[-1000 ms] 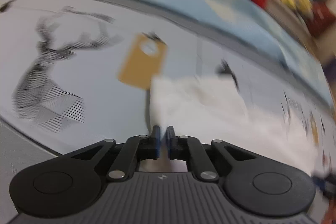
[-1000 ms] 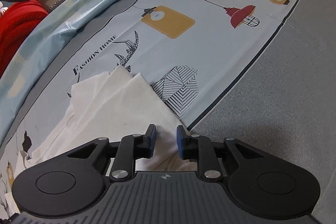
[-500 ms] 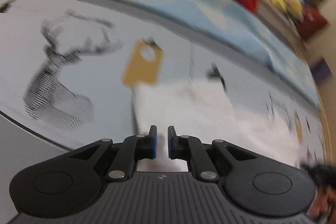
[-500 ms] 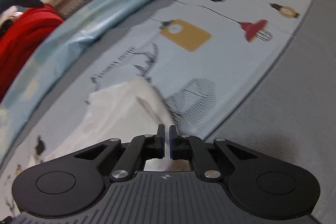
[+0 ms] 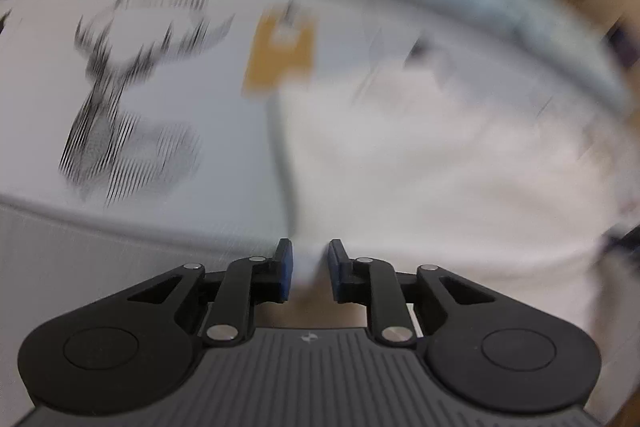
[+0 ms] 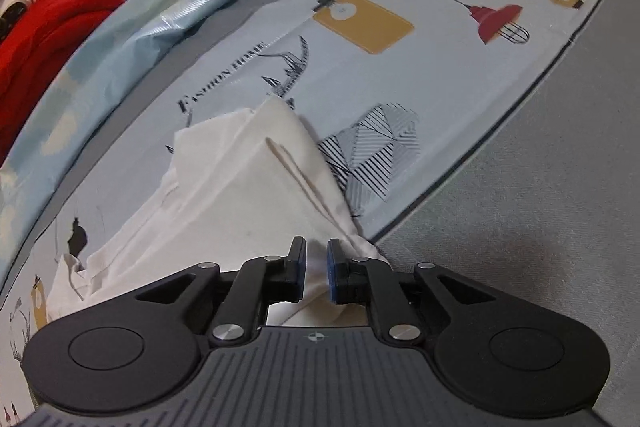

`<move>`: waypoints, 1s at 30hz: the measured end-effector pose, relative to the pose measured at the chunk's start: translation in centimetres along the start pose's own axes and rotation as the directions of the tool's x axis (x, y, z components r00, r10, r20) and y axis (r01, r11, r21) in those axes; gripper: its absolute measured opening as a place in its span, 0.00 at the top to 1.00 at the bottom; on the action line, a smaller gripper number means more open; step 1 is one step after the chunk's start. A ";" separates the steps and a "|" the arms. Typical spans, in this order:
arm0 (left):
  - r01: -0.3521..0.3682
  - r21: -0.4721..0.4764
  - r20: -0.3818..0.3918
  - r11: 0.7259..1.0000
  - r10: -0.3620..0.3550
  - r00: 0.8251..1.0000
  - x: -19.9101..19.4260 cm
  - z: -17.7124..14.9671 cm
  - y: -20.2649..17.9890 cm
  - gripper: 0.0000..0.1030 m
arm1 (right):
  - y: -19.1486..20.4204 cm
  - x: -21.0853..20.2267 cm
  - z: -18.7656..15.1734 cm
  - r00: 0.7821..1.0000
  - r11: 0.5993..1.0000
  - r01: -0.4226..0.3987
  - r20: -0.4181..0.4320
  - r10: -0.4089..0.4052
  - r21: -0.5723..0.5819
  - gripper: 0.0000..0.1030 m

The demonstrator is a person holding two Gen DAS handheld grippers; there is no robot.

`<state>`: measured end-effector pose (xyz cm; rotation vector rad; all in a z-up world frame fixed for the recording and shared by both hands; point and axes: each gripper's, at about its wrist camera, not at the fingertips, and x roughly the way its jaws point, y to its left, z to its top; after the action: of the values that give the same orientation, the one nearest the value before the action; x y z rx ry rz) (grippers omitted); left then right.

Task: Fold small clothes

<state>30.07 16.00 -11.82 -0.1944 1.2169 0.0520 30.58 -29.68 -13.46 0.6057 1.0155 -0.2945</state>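
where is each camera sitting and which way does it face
Left wrist: sits on the left claw, looking steeply down along its fingers at the blurred white garment and printed deer; only the claw shows, jaws opening with a bit of cloth between them.
Right wrist: sits on the right claw, looking down along its fingers at the folded white garment on the printed sheet; only the claw shows, jaws opening around cloth.
Shared: the garment, the sheet and its yellow tag print.
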 end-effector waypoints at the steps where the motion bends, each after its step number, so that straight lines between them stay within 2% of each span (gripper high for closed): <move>1: -0.027 -0.006 -0.004 1.000 0.027 1.000 0.2 -0.2 0.1 0.59 | -0.2 0.0 0.1 1.000 1.000 0.011 0.000 -0.011 0.003 0.89; 3: -0.029 -0.041 0.016 0.999 0.030 0.999 -1.1 0.1 0.0 0.62 | -0.6 -0.7 0.3 0.997 0.998 0.069 0.023 -0.069 -0.007 0.89; 5: -0.005 -0.036 0.093 0.999 0.008 0.996 -3.6 0.4 -0.6 0.63 | -0.9 -2.0 0.7 0.992 0.994 0.112 0.068 -0.111 -0.012 0.89; 8: 0.048 -0.019 0.233 0.999 -0.042 0.972 -8.3 -0.1 -1.8 0.63 | -0.7 -5.5 1.4 0.981 0.993 0.107 0.166 -0.096 -0.056 0.89; 10: 0.068 -0.004 0.294 0.998 -0.064 0.954 -11.4 -1.1 -2.7 0.63 | -0.3 -9.0 1.5 0.968 0.990 0.071 0.247 -0.040 -0.119 0.89; 12: 0.045 0.025 0.307 0.999 -0.050 0.950 -13.8 -2.0 -3.7 0.62 | -0.5 -12.5 0.9 0.955 0.984 0.022 0.294 0.032 -0.179 0.87; 16: 0.005 0.110 0.345 0.994 -0.043 0.938 -18.1 -6.5 -4.1 0.62 | -2.1 -18.9 -0.8 0.945 0.955 -0.092 0.278 0.173 -0.282 0.86; 17: 0.015 0.122 0.344 0.992 -0.057 0.937 -19.2 -8.1 -4.0 0.62 | -2.6 -20.2 -1.3 0.941 0.947 -0.111 0.275 0.198 -0.302 0.85; 19: 0.050 0.136 0.337 0.989 -0.094 0.937 -20.1 -11.6 -3.4 0.62 | -4.3 -22.9 -3.4 0.933 0.925 -0.136 0.268 0.239 -0.354 0.70; 21: 0.084 0.130 0.324 0.988 -0.122 0.938 -19.9 -15.2 -2.7 0.62 | -6.0 -24.3 -5.9 0.935 0.905 -0.145 0.244 0.258 -0.400 0.62; 23: 0.107 0.099 0.292 0.989 -0.131 0.947 -18.6 -18.3 -1.9 0.62 | -8.1 -24.4 -8.7 0.953 0.894 -0.126 0.199 0.230 -0.430 0.62; 25: 0.104 0.040 0.212 0.994 -0.110 0.971 -16.5 -21.2 -1.0 0.64 | -10.4 -23.4 -11.4 0.972 0.895 -0.104 0.149 0.184 -0.433 0.63; 27: 0.127 0.010 0.172 0.992 -0.127 0.977 -15.2 -22.8 -0.6 0.64 | -12.3 -22.1 -13.5 0.989 0.907 -0.074 0.089 0.121 -0.414 0.63; 28: 0.126 0.015 0.144 0.992 -0.126 0.981 -14.7 -23.3 -0.7 0.64 | -13.2 -21.6 -14.2 0.993 0.918 -0.066 0.060 0.097 -0.391 0.63; 30: 0.086 0.037 0.110 0.996 -0.089 0.990 -13.8 -24.2 -1.0 0.64 | -14.6 -21.0 -15.3 0.993 0.931 -0.075 0.058 0.102 -0.358 0.63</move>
<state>2.98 11.61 -6.84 -0.2142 1.0960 -0.0329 1.90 -33.15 -6.12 0.3070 0.9362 -0.0484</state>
